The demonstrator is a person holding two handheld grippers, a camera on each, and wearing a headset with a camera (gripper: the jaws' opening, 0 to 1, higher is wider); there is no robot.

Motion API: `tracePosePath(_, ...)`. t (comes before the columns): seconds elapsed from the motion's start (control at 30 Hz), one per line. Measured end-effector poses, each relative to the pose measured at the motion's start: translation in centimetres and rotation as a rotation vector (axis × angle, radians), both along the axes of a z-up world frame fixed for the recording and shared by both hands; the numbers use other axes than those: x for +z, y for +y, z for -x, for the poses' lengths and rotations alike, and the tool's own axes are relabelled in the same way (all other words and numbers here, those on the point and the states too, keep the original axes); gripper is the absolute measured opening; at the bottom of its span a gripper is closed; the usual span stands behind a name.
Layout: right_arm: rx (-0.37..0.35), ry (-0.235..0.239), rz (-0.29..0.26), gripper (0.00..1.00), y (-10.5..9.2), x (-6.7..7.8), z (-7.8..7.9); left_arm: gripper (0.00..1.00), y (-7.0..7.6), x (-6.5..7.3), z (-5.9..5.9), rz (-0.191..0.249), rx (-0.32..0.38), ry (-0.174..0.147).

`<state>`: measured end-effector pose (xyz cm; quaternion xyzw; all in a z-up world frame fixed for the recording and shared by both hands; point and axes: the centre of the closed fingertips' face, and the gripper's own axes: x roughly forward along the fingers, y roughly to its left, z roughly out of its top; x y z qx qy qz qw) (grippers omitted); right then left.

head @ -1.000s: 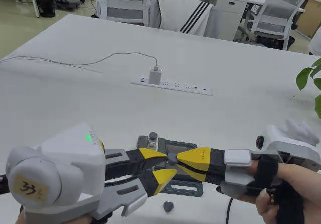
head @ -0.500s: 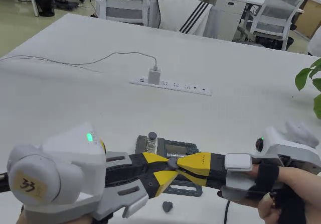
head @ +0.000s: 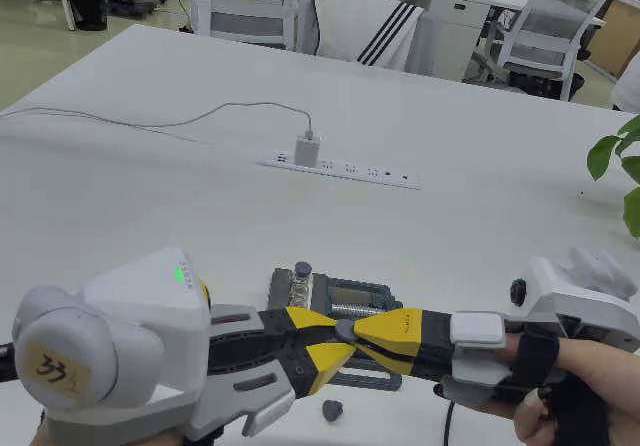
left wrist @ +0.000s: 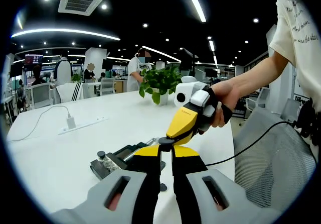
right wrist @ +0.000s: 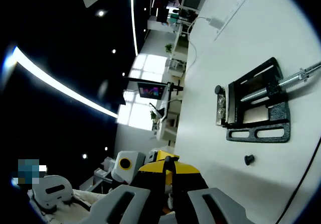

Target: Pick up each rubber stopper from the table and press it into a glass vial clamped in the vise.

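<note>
The stopper (head: 344, 323) was clamped by the right gripper (head: 355, 328) near the vise (head: 352, 295). The left gripper (left wrist: 166, 147) jaws nearly met on it, grip unconfirmed. It could be dropped if released prematurely.

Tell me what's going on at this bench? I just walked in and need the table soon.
A person holds a gripper in each hand. The left gripper and right gripper meet tip to tip above the vise, and both sets of fingers look closed on one grey rubber stopper. A glass vial clamped in the vise already has a fitted stopper. A spare stopper lies on the table in front of the vise.
</note>
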<state>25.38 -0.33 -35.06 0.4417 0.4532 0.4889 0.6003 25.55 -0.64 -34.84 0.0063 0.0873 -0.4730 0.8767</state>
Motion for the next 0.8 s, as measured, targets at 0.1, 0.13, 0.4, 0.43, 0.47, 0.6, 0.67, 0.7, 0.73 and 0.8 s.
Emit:
tracePosePath(0.1,0.011,-0.053,0.015,0.00,0.1,0.0,0.1,0.04,0.0,-0.1,0.1,-0.002,0.000,0.004)
tracePosePath(0.13,0.017,-0.079,0.019,0.00,0.1,-0.1,0.1,0.04,0.0,-0.2,0.1,-0.002,-0.001,0.005)
tracePosePath(0.4,0.066,-0.229,0.099,0.30,0.1,-0.7,0.6,0.04,0.0,-0.4,0.2,-0.002,-0.002,0.013)
tracePosePath(0.43,0.077,-0.240,0.110,0.32,0.2,-0.9,0.8,0.04,-0.1,-0.4,0.2,-0.002,-0.002,0.016)
tracePosePath(0.47,0.085,-0.256,0.113,0.36,0.2,-0.9,0.9,0.04,-0.1,-0.4,0.2,-0.004,-0.002,0.016)
tracePosePath(0.6,0.096,-0.310,0.146,0.47,0.3,-1.2,0.9,0.04,-0.1,-0.7,0.3,-0.007,-0.005,0.023)
tracePosePath(0.67,0.100,-0.330,0.161,0.51,0.2,-1.3,0.8,0.04,0.0,-0.8,0.3,-0.010,-0.006,0.027)
tracePosePath(0.7,0.103,-0.348,0.170,0.53,0.2,-1.4,0.7,0.04,0.0,-0.9,0.3,-0.012,-0.007,0.030)
tracePosePath(0.73,0.104,-0.365,0.175,0.56,0.2,-1.4,0.7,0.04,0.0,-0.9,0.3,-0.012,-0.007,0.029)
tracePosePath(0.8,0.115,-0.398,0.197,0.62,0.1,-1.5,0.5,0.04,0.0,-1.0,0.4,-0.012,-0.007,0.037)
